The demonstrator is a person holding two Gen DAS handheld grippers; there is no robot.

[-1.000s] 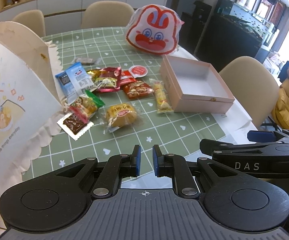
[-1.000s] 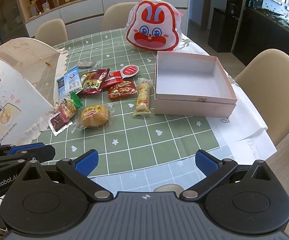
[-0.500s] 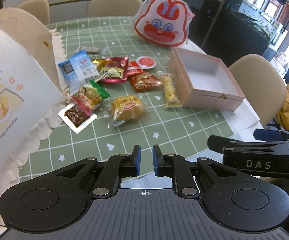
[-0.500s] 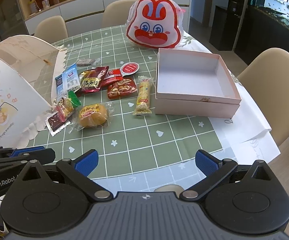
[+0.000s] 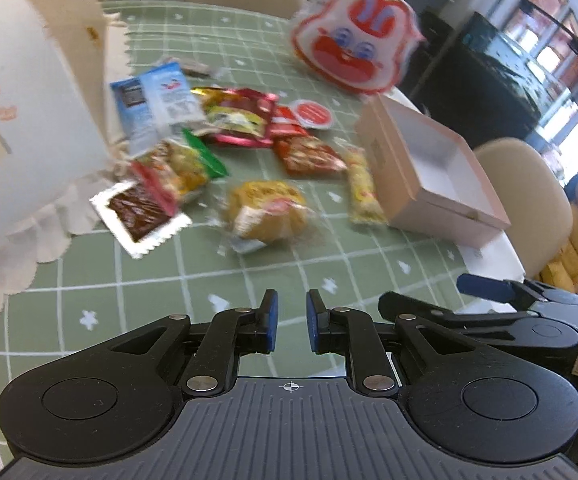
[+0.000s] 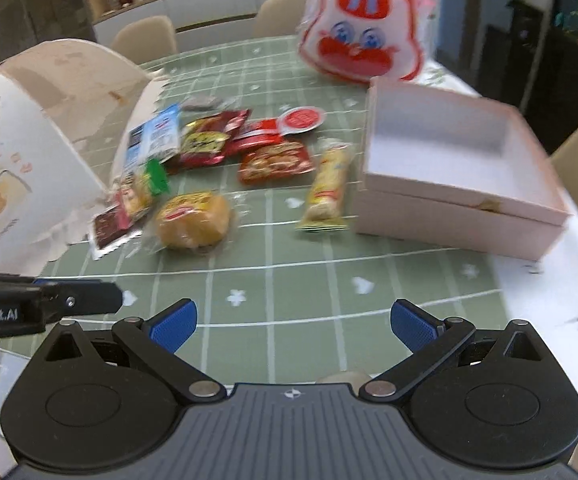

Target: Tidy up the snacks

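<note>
Green checked cloth covers the desk (image 6: 289,344), with beige chairs and a shelf of ornaments behind. Loose snacks (image 6: 217,160) lie in a cluster between a white illustrated paper bag (image 6: 21,168) on one side and an open pink box (image 6: 461,184) on the other. Nearest the cameras sits a round yellow bun packet (image 6: 193,220); a long yellow bar packet (image 6: 327,184) lies just beside the box wall, and a brown sachet (image 5: 139,212) rests at the bag's frilled edge. A large rabbit-face bag (image 6: 363,36) stands at the far side. The box interior appears empty, so the sorting is judged not yet begun: every visible packet remains on the cloth and all are left to move. The left gripper (image 5: 291,322) has its blue pads drawn almost together, a narrow gap between them and nothing held. The right gripper (image 6: 293,324) is spread wide and empty. Both hang above the near edge of the desk, well short of the snacks. Motion blur softens both views.
</note>
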